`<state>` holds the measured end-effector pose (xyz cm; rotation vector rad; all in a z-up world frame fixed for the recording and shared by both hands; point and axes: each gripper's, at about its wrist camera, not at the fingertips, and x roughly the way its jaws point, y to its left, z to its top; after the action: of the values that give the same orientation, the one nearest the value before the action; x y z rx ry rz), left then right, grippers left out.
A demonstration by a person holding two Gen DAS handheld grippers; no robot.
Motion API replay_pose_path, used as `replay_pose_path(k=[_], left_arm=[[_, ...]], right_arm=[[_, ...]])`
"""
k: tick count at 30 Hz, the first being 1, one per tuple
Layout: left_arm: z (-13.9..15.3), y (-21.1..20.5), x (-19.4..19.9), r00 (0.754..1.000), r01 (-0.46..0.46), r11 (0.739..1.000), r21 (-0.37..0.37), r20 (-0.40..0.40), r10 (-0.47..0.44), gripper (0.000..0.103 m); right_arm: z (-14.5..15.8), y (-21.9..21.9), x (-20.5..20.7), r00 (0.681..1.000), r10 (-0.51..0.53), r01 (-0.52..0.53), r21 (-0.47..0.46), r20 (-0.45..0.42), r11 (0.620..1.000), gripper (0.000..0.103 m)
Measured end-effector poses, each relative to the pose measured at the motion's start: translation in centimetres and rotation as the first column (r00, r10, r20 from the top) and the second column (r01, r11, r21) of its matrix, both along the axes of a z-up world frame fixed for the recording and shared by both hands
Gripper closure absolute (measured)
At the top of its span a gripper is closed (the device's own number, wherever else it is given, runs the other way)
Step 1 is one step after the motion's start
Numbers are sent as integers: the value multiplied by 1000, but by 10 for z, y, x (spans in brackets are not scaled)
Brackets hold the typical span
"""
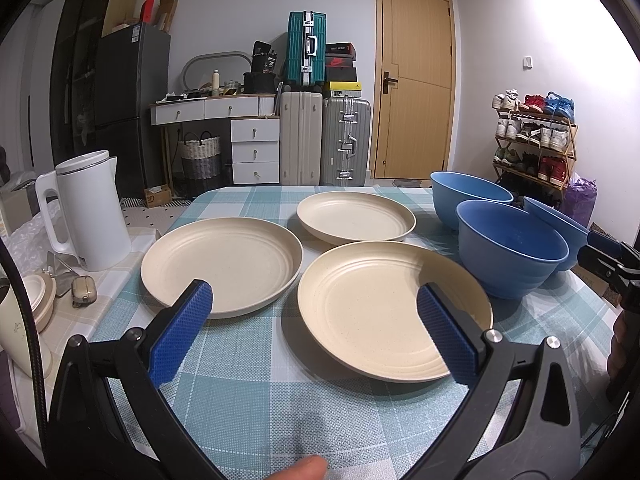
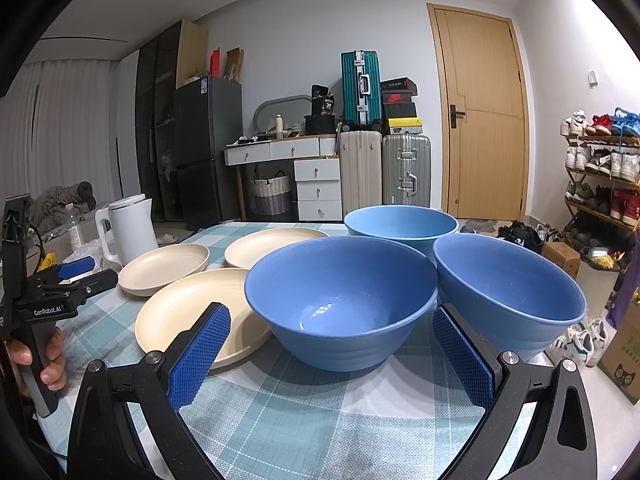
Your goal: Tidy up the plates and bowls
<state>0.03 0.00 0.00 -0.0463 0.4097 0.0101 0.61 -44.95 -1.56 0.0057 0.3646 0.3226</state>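
Six dishes were laid on the checked tablecloth (image 1: 248,392): three blue bowls and three cream plates, none stacked. The far bowl (image 2: 401,222) was partly hidden behind the near bowl (image 2: 340,312), and the right bowl (image 2: 508,296) stood at the table's right edge, its rim just beside the near bowl's. The near plate (image 1: 384,320), left plate (image 1: 222,264) and far plate (image 1: 356,214) were set close together; the left plate reached the cloth's left edge. Bare cloth was left along the near side. A white kettle (image 1: 86,212) was seen beside the table. The left gripper (image 1: 314,308) was spread wide and held nothing, low before the near plate. The right gripper (image 2: 332,326) was likewise spread wide, flanking the near bowl; contact could not be judged. A hand (image 2: 50,360) on the left handle was partly cut off.
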Motion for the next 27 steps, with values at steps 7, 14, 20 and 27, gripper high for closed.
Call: replay_pose_path(k=[7, 14, 20, 27], left_arm=[[-1, 2, 1, 1000, -12, 1000, -5, -6, 12, 1], [-2, 0, 7, 999, -7, 1000, 8, -33, 7, 1], [6, -2, 2, 1000, -10, 1000, 25, -28, 10, 1], [20, 9, 2, 998, -46, 999, 11, -45, 47, 1]], right_arm=[[-1, -1, 3, 1000, -2, 2, 0, -26, 1000, 0], [0, 6, 7, 999, 2, -3, -25, -41, 1000, 0], [8, 16, 9, 999, 24, -25, -31, -45, 999, 0], [25, 33, 13, 998, 51, -53, -55, -41, 997, 0]])
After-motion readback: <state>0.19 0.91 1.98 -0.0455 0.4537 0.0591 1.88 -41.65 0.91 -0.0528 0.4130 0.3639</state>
